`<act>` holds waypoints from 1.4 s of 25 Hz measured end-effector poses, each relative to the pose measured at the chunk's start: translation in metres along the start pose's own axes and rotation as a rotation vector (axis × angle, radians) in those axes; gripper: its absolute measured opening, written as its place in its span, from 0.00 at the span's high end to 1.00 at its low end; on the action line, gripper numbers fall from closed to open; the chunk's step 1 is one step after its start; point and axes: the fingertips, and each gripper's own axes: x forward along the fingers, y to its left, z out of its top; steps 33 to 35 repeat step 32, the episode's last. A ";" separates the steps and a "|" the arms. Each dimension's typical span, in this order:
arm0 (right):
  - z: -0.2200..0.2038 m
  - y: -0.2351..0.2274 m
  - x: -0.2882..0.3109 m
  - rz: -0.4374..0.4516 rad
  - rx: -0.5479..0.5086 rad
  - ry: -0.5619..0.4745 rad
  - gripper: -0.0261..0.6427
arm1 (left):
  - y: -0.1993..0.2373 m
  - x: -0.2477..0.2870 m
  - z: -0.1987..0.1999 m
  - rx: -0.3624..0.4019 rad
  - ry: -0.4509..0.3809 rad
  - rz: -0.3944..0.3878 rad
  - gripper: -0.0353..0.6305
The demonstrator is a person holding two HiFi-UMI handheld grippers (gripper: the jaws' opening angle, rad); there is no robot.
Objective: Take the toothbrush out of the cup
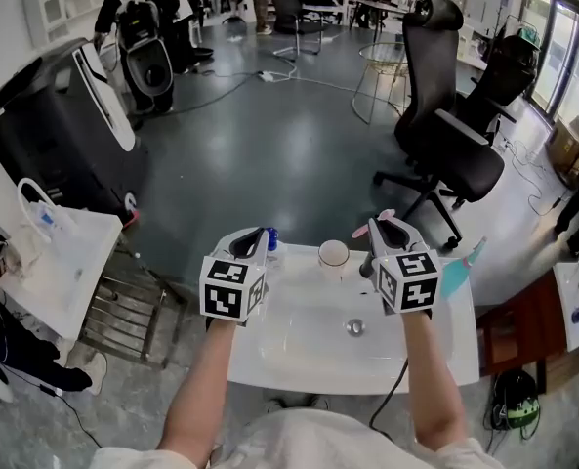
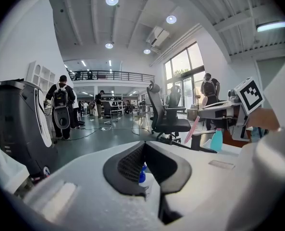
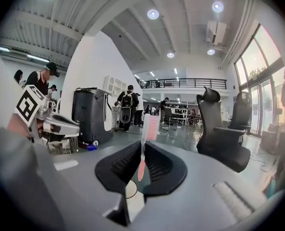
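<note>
My right gripper [image 1: 387,229] is shut on a pink toothbrush [image 1: 386,216], which it holds upright above the sink. In the right gripper view the handle [image 3: 141,166] is pinched between the black pads and the brush head [image 3: 150,126] stands above them. The white cup [image 1: 334,254] sits on the sink's back rim, left of and below that gripper; its rim [image 3: 130,189] shows under the jaws, clear of the brush. My left gripper [image 1: 258,235] hovers left of the cup with its jaws together [image 2: 143,146]. A blue cap [image 2: 141,175] shows through the gap beneath them.
The white sink [image 1: 269,345] has a metal drain [image 1: 354,326] in its basin. A teal bottle [image 1: 459,273] stands at its right edge. Black office chairs [image 1: 445,135] stand behind, a black case [image 1: 64,130] is at the left, and people [image 1: 147,27] are at the far back.
</note>
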 end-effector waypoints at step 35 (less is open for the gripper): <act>-0.004 0.001 -0.027 -0.007 0.062 -0.042 0.92 | -0.002 -0.009 0.001 0.008 -0.005 0.013 0.94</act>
